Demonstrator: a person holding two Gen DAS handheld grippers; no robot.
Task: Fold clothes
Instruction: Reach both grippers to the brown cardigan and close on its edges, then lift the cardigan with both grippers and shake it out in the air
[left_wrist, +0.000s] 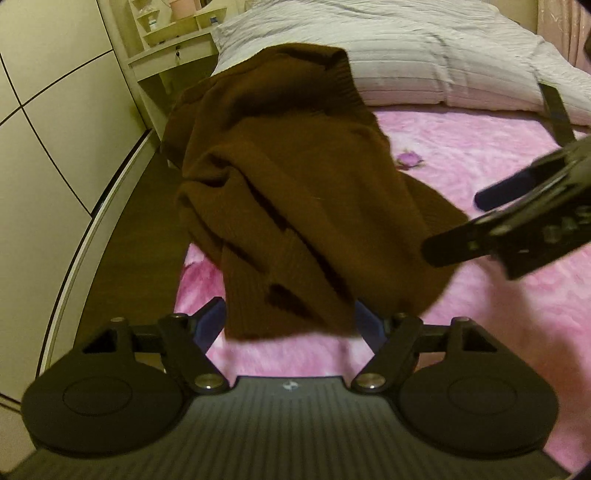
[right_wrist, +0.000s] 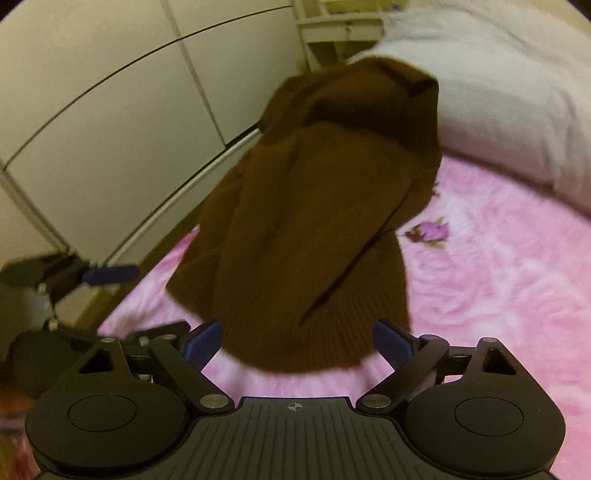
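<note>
Brown ribbed knit, a sweater (left_wrist: 295, 192), lies bunched in a long heap on the pink fleece blanket (left_wrist: 480, 332), stretching straight ahead of both sets of jaws toward the white pillow (left_wrist: 424, 55) beyond it. Its near hem sits between the spread fingers of the left gripper (left_wrist: 291, 317), which stands open and clamps nothing. From the other side the right gripper (right_wrist: 299, 339) is likewise open, the hem just ahead of its blue pads (right_wrist: 205, 341). Neither tool looks closed on cloth, so I judge the garment is resting loose, crumpled with folds overlapping, and the wide jaws suggest readiness to pinch the near edge and spread it flat before folding.
</note>
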